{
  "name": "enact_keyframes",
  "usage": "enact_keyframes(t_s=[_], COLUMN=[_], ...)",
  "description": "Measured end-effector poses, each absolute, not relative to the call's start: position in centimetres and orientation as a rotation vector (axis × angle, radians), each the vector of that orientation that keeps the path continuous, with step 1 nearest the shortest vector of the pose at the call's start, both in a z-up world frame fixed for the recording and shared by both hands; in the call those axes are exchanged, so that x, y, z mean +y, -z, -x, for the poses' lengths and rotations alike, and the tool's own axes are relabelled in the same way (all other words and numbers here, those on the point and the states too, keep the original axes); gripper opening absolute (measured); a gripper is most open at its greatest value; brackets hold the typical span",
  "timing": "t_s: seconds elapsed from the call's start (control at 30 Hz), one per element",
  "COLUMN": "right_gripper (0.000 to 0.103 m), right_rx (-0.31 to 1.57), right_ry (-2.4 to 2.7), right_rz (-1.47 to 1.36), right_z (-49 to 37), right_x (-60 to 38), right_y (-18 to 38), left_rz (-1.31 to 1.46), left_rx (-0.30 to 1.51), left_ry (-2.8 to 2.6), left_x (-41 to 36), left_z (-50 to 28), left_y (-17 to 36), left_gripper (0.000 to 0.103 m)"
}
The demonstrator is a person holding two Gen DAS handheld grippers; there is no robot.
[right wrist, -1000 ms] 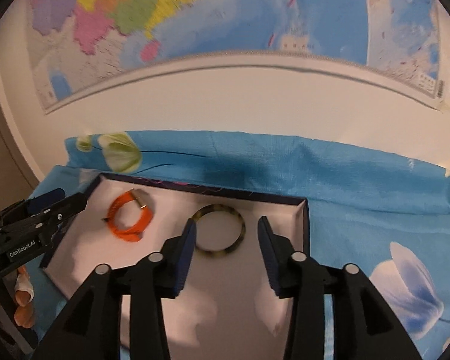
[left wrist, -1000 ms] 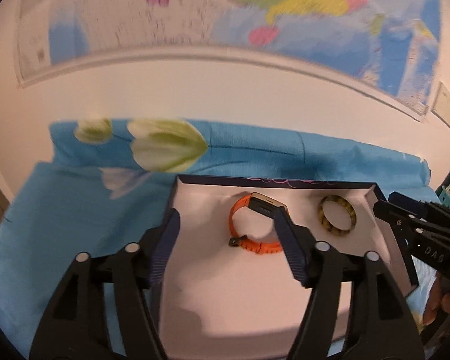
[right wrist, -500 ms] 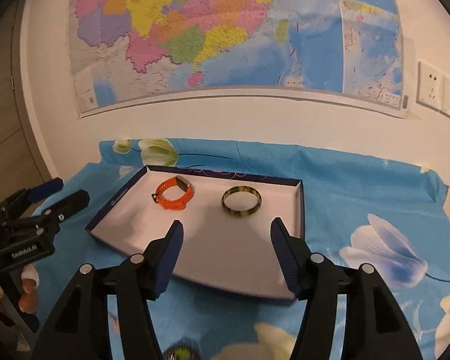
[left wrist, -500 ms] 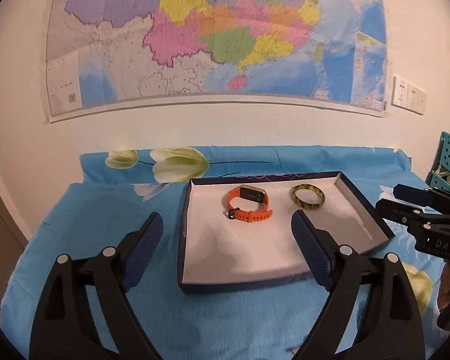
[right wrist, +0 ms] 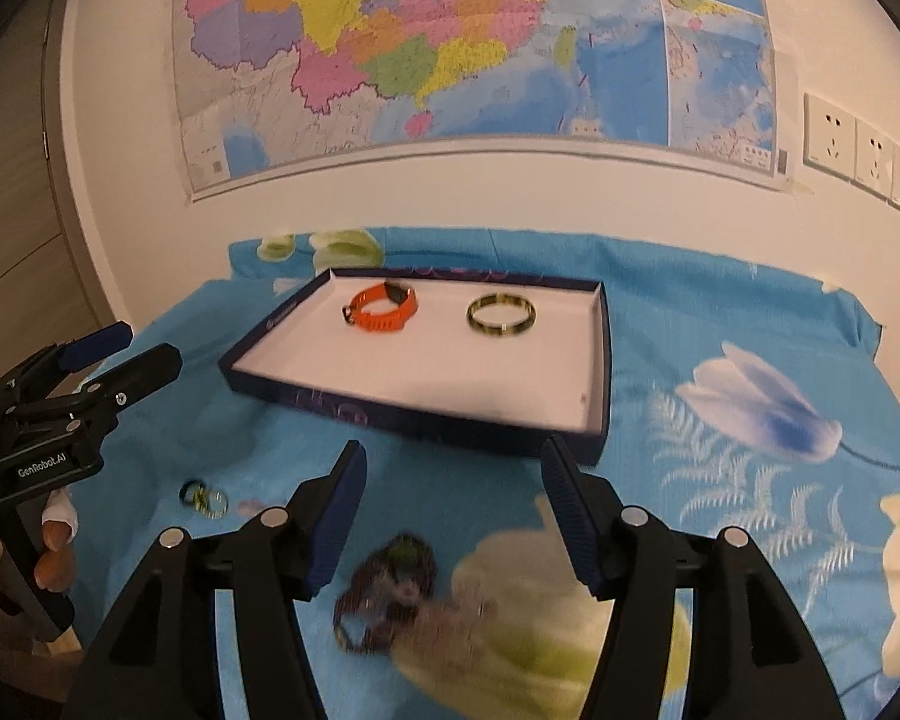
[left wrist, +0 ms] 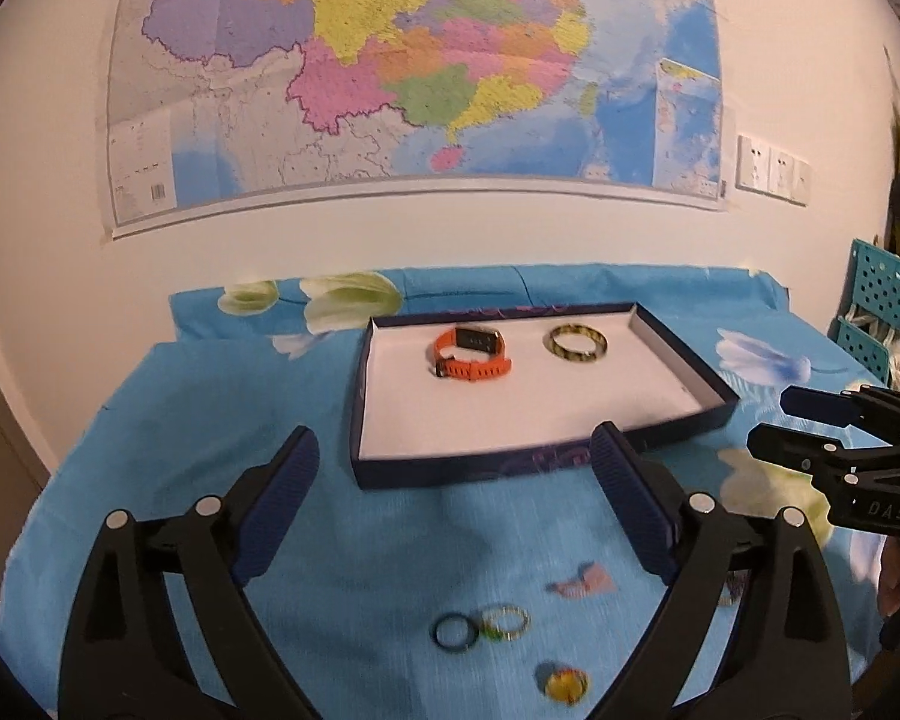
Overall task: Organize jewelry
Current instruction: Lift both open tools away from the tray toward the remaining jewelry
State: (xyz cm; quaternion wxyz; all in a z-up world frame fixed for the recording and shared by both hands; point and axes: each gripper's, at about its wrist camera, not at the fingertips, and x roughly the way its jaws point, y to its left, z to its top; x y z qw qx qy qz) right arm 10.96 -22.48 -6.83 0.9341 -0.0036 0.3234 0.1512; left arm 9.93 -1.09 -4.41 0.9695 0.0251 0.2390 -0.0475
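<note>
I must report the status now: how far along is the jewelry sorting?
Done: the orange watch band and the yellow-black bangle lie in the tray. In hand: nothing; the left gripper and the right gripper are open and empty. Left: small rings and a dark beaded bracelet on the cloth.

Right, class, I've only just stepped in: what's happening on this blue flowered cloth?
A person is sorting jewelry with a gripper in each hand. An orange watch band and a mottled bangle already lie in the shallow tray. Both the left gripper and the right gripper are empty, jaws apart, having just been opening. On the cloth in front of the tray lie small rings and a blurred beaded piece.
</note>
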Motion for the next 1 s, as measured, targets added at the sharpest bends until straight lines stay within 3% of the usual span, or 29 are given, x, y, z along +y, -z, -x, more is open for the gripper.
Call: enact_keyframes(t_s=[0.6,1.0], right_gripper=[0.056,0.043], right_rx=[0.74,0.789], right_ry=[-0.323,-0.329], right_rz=[-0.028,-0.014], right_z=[-7.5,-7.0], right_x=[-22.7,-22.0], right_y=[9.4,10.5], left_rz=[-0.074,-0.081], left_rx=[0.546,0.566], left_ry=[0.109,0.128], left_x=[-1.0,-1.2], left_z=[-6.2,-5.5], left_y=[7.0,7.7], left_gripper=[0.09,0.09])
